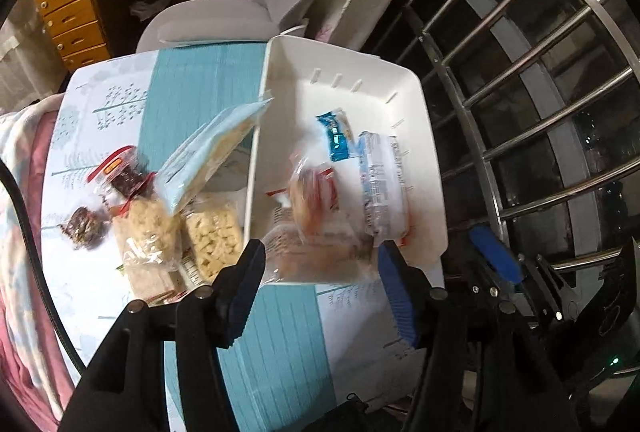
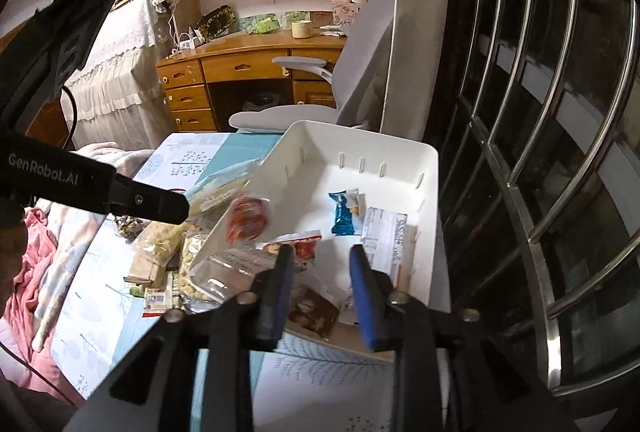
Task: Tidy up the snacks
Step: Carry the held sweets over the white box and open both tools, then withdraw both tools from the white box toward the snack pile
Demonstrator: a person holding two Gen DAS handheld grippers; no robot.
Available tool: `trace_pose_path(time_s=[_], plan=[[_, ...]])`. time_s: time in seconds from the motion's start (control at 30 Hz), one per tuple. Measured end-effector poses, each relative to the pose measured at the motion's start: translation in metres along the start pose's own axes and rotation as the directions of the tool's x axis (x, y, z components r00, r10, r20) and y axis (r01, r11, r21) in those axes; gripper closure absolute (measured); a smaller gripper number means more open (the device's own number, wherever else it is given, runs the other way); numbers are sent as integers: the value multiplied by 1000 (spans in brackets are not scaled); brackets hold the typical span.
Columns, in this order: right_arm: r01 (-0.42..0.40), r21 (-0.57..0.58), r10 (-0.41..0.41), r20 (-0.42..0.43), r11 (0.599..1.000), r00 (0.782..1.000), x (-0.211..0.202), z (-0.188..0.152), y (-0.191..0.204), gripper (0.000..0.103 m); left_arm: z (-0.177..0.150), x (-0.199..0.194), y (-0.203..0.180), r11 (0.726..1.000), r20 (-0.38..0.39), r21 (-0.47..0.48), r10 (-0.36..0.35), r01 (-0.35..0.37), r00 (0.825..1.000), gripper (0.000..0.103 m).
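A white bin (image 1: 360, 92) stands on the table by the window bars. In it lie a blue packet (image 1: 336, 136), a white-grey packet (image 1: 382, 188) and a clear packet (image 1: 320, 260). My left gripper (image 1: 320, 272) is open over the bin's near end. A blurred red-and-brown packet (image 1: 316, 204) is just beyond its fingertips, touching neither pad. In the right wrist view that red packet (image 2: 246, 218) shows at the bin's left wall (image 2: 296, 148), apart from the left gripper's black finger (image 2: 176, 208). My right gripper (image 2: 320, 272) is open above a brown packet (image 2: 312, 308) in the bin.
Left of the bin, on the blue-and-white tablecloth (image 1: 192, 88), lie a pale blue bag (image 1: 212, 152), two bags of pale puffs (image 1: 148, 232), a dark snack (image 1: 84, 228) and a red-edged packet (image 1: 120, 168). A grey chair (image 2: 360, 44) and a wooden desk (image 2: 240, 68) stand behind. Steel bars (image 2: 520, 152) close the right.
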State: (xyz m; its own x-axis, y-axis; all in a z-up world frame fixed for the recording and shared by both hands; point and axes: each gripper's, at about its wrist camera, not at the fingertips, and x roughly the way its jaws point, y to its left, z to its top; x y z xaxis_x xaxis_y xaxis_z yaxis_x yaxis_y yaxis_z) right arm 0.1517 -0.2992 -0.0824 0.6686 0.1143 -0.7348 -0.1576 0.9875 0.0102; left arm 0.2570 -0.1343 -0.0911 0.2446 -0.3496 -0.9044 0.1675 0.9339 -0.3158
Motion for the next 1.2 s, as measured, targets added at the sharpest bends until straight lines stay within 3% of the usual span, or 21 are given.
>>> trace_pose_path(time_s=[0.17,0.33,0.67,0.93,1.2], plan=[[-38,16,38,-30,999,999,7,-5,13,70,-11,-5,22,999,8,-30,32,-32,999,46],[-72,68,76,-56,995,996,12,-10,26,61,-24,-10,51,996,6,-49,78,-77,997,46],[-125,177,146,-109,976,983,24,-20,62,53,-47,-14,115,986,-54,-105,127,-133,990,46],[-155,202,187,-152,967,971,38,-26,106,52,-57,-16,167,977,-96,-111,172,-182,980,46],[-201,213,237,-162,956,958,56,-23,148,43,-57,-15,210,971,-122,-84,213,-224,969,46]])
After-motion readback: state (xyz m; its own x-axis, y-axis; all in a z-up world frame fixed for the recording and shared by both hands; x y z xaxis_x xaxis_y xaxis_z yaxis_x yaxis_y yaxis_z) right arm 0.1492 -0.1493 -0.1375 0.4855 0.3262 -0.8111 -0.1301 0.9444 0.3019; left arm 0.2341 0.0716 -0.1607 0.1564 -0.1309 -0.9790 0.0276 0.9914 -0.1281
